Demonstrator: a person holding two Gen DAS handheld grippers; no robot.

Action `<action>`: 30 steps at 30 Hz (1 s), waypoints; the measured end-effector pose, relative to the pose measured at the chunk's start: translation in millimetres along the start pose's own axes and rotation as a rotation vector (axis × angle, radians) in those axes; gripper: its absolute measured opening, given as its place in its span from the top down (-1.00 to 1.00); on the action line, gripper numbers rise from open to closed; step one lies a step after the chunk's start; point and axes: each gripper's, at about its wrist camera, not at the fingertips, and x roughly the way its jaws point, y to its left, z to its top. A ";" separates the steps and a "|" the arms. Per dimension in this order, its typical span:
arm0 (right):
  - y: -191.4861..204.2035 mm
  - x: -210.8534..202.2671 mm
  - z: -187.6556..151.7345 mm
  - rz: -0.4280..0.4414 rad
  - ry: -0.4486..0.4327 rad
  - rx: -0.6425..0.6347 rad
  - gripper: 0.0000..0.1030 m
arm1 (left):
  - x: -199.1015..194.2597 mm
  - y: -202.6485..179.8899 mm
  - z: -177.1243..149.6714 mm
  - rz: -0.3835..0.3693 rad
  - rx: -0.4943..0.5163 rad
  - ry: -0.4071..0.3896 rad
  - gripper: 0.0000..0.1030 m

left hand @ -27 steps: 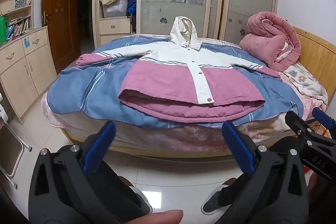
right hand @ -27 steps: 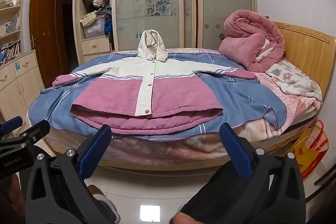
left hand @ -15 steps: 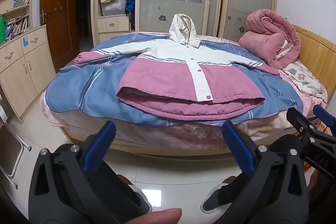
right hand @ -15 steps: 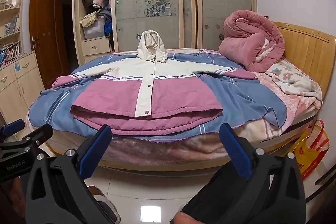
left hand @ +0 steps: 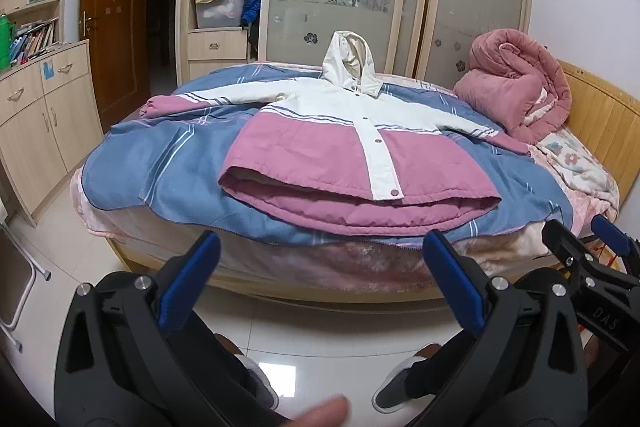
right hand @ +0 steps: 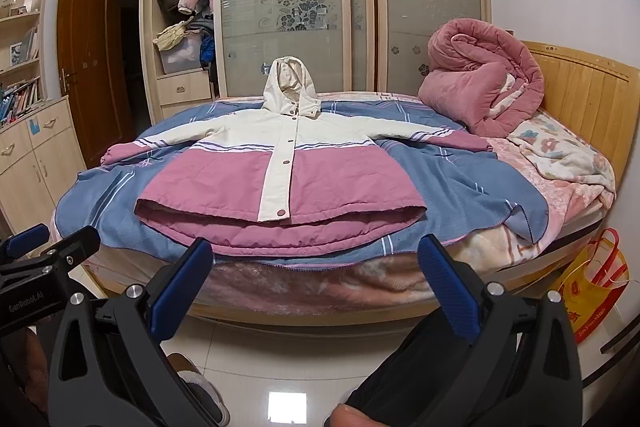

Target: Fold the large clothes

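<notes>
left gripper (left hand: 320, 259) spread, empty | right gripper (right hand: 314, 259) spread, empty | jacket (right hand: 280, 171) flat on bed (right hand: 320, 291)

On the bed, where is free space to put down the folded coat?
Free: blue quilt between the coat hem and the bed's right side, and below its left sleeve. Crowded: by the headboard, the rolled pink blanket and floral blanket.

From the right wrist, we see only part of the yellow-and-red plastic shopping bag (right hand: 591, 287), cut off behind our right gripper. The far end of the pink-and-white hooded jacket's (left hand: 352, 151) right sleeve slips behind the rolled pink quilt (left hand: 516, 91). Book spines on the wooden shelf (left hand: 32, 41) are too small to read.
</notes>
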 end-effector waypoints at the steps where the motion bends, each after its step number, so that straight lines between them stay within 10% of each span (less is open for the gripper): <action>1: 0.1 0.1 -0.4 0.001 0.000 0.000 -0.97 | 1.0 -1.0 0.1 0.001 0.011 0.005 -0.96; 15: -4.4 -1.1 -0.4 0.014 -0.020 0.018 -0.97 | 4.8 -13.1 -10.9 -0.005 0.068 0.004 -0.96; 21: -5.8 -0.5 -1.0 0.012 -0.029 0.001 -0.97 | 7.4 -4.8 -14.2 -0.028 -0.062 -0.010 -0.96; 30: -3.5 2.9 -4.0 0.031 -0.007 -0.004 -0.97 | 4.6 -23.1 -17.9 0.022 0.087 0.002 -0.96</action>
